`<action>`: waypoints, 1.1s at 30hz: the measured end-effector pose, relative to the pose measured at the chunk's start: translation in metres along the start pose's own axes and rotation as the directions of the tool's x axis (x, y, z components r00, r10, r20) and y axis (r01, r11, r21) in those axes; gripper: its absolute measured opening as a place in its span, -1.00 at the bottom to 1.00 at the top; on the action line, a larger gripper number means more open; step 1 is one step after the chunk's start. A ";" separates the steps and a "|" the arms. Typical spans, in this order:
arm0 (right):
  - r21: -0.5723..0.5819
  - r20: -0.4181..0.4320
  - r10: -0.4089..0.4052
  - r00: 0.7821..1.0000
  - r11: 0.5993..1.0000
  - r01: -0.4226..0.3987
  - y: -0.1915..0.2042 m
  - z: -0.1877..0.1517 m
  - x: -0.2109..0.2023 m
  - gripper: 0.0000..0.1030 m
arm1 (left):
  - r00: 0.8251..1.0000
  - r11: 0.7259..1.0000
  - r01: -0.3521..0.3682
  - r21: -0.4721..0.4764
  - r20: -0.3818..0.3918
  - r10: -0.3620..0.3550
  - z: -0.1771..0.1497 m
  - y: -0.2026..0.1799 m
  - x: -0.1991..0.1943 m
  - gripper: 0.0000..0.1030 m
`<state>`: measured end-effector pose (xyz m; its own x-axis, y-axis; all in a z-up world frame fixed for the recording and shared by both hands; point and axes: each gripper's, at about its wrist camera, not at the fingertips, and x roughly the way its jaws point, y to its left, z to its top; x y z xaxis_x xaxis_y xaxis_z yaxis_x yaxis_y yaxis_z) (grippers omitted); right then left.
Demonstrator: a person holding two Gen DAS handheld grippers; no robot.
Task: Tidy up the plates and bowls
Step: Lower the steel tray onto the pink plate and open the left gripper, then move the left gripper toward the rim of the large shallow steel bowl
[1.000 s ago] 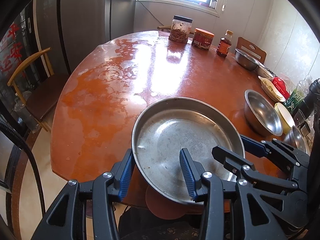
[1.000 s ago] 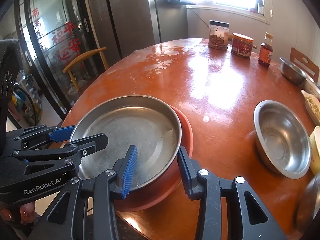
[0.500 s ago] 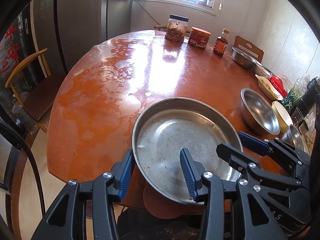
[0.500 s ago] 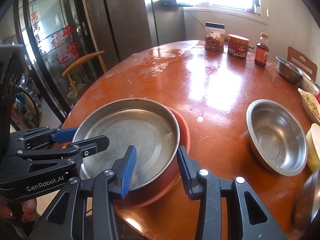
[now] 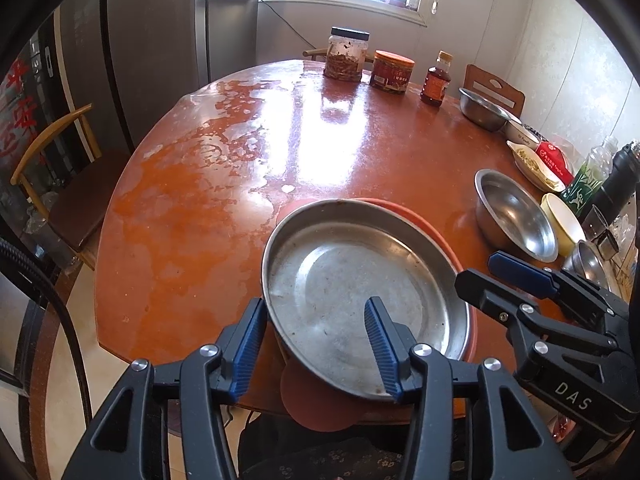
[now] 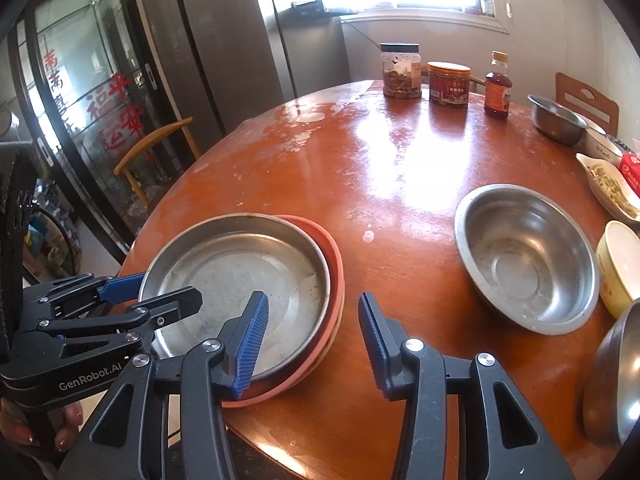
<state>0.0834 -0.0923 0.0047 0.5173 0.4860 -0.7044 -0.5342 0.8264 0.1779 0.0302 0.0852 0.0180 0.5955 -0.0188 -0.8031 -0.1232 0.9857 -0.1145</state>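
Plate (image 5: 352,280), steel, nested on a red plate (image 5: 432,232) at the near edge of the bench (image 5: 360,140).

Left wrist view. The stack sits lower centre. The red rim now shows as a crescent past the plate's far and right sides, where half a second ago it was hidden. The plate has therefore slid off-centre on the red plate, and the stack probably needs squaring. The left gripper (image 5: 314,344) straddles the near rim, one finger outside and one over the floor, fingers apart and not clamped. The right gripper (image 5: 478,270) enters from the lower right, also apart. The plate holds only dried specks. At the right, a steel bowl (image 5: 516,216) is empty and a yellow bowl (image 5: 564,224) touches it, its inside mostly hidden. Further up, a white dish (image 5: 536,164) holds pale food scraps. A second steel bowl (image 5: 480,108), a jar (image 5: 346,56) of brown contents, a red tin (image 5: 392,72) and a bottle (image 5: 436,80) of dark liquid stand in the upper part of the frame.

Right wrist view. The stack lies lower left, and a paler rim may sit beneath the red one. The right gripper (image 6: 312,320) has drawn back. The rim, previously deep between its fingers, now lies near the tips only. One finger overlaps the plate and the other is over bare bench, fingers apart. The empty bowl lies centre right, well apart from the stack. Stacking the bowls seems the remaining work.
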 end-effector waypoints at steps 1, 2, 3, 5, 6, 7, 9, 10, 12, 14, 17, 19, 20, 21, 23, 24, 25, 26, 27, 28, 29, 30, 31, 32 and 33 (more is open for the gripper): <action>0.002 0.000 -0.002 1.000 1.000 0.002 -0.001 0.000 -0.001 -0.06 | 1.000 1.000 0.002 -0.002 0.007 -0.002 0.001 0.000 -0.002 0.07; 0.005 0.004 -0.003 1.000 1.000 0.003 -0.003 0.000 -0.003 -0.06 | 1.000 1.000 0.008 -0.007 0.015 -0.008 0.002 -0.001 -0.004 0.09; 0.007 0.007 -0.006 1.000 1.000 0.006 -0.004 0.000 -0.005 -0.05 | 1.000 1.000 0.011 -0.009 0.021 -0.011 0.003 -0.001 -0.005 0.12; 0.010 0.011 -0.010 1.000 1.000 0.010 -0.008 0.000 -0.008 -0.05 | 1.000 1.000 0.009 -0.012 0.030 -0.009 0.003 -0.002 -0.007 0.16; 0.014 0.013 -0.011 1.000 1.000 0.011 -0.009 0.000 -0.009 -0.05 | 0.999 1.000 0.008 -0.014 0.034 -0.008 0.004 -0.002 -0.009 0.16; 0.019 0.014 -0.013 1.000 1.000 0.012 -0.012 0.000 -0.010 -0.05 | 0.999 1.000 0.009 -0.018 0.037 -0.008 0.005 -0.002 -0.009 0.17; 0.027 0.018 -0.017 1.000 0.999 0.017 -0.015 0.000 -0.013 -0.05 | 0.999 1.000 0.013 -0.026 0.044 -0.012 0.006 -0.002 -0.011 0.18; 0.031 0.020 -0.019 1.000 0.999 0.018 -0.017 -0.001 -0.015 -0.05 | 0.999 0.999 0.013 -0.030 0.049 -0.011 0.006 -0.002 -0.012 0.18; 0.041 0.024 -0.019 1.000 0.999 0.018 -0.021 -0.002 -0.017 -0.05 | 0.998 0.999 0.013 -0.040 0.065 -0.011 0.007 -0.001 -0.016 0.18; 0.047 0.028 -0.024 0.999 0.999 0.023 -0.024 -0.003 -0.020 -0.04 | 0.997 0.999 0.022 -0.049 0.080 -0.018 0.008 -0.002 -0.020 0.19; 0.061 0.039 -0.028 0.999 0.998 0.026 -0.030 -0.003 -0.025 -0.04 | 0.995 0.999 0.031 -0.043 0.095 -0.027 0.009 -0.005 -0.024 0.20; 0.070 0.045 -0.033 0.998 0.997 0.030 -0.034 -0.004 -0.028 -0.04 | 0.995 0.999 0.026 -0.033 0.096 -0.022 0.010 -0.010 -0.024 0.21; 0.077 0.049 -0.034 0.998 0.997 0.030 -0.037 -0.004 -0.030 -0.04 | 0.995 0.999 0.024 -0.026 0.094 -0.021 0.011 -0.014 -0.024 0.21; 0.081 0.052 -0.037 0.998 0.996 0.033 -0.039 -0.005 -0.032 -0.03 | 0.995 0.999 0.027 -0.022 0.092 -0.025 0.012 -0.017 -0.024 0.22; 0.091 0.057 -0.043 0.997 0.995 0.038 -0.045 -0.005 -0.036 -0.03 | 0.995 0.999 0.039 -0.011 0.088 -0.038 0.014 -0.025 -0.023 0.22; 0.096 0.061 -0.047 0.997 0.994 0.041 -0.049 -0.005 -0.038 -0.02 | 0.995 0.999 0.045 -0.004 0.086 -0.044 0.015 -0.029 -0.022 0.22; 0.102 0.063 -0.051 0.997 0.994 0.045 -0.052 -0.004 -0.040 -0.01 | 0.996 0.999 0.048 0.005 0.081 -0.048 0.017 -0.035 -0.020 0.22; 0.110 0.066 -0.058 0.996 0.993 0.050 -0.057 -0.004 -0.042 0.04 | 0.995 0.999 0.052 0.012 0.079 -0.053 0.019 -0.039 -0.019 0.22; 0.116 0.069 -0.062 0.996 0.992 0.053 -0.061 -0.003 -0.044 0.07 | 0.995 0.998 0.058 0.019 0.077 -0.059 0.020 -0.043 -0.018 0.22; 0.123 0.073 -0.071 0.995 0.990 0.061 -0.067 -0.002 -0.047 0.07 | 0.995 0.998 0.063 0.027 0.073 -0.065 0.022 -0.048 -0.017 0.22; 0.129 0.076 -0.082 0.994 0.989 0.072 -0.072 0.000 -0.049 0.07 | 0.995 0.997 0.074 0.037 0.070 -0.076 0.024 -0.055 -0.015 0.22; 0.138 0.081 -0.100 0.992 0.986 0.088 -0.080 0.002 -0.052 0.07 | 0.994 0.996 0.081 0.047 0.065 -0.084 0.026 -0.060 -0.012 0.22; 0.147 0.083 -0.112 0.990 0.984 0.099 -0.086 0.004 -0.055 0.08 | 0.994 0.995 0.088 0.056 0.056 -0.091 0.029 -0.067 -0.008 0.22; 0.158 0.084 -0.125 0.989 0.981 0.110 -0.094 0.006 -0.058 0.09 | 0.994 0.994 0.093 0.059 0.050 -0.096 0.030 -0.071 -0.006 0.22; 0.167 0.085 -0.132 0.988 0.979 0.116 -0.102 0.008 -0.061 0.10 | 0.994 0.993 0.100 0.064 0.039 -0.103 0.032 -0.076 -0.003 0.22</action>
<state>0.1117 -0.2038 0.0351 0.6380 0.3951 -0.6610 -0.3512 0.9132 0.2069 0.0627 0.0156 0.0476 0.6356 -0.1137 -0.7636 -0.0118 0.9876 -0.1568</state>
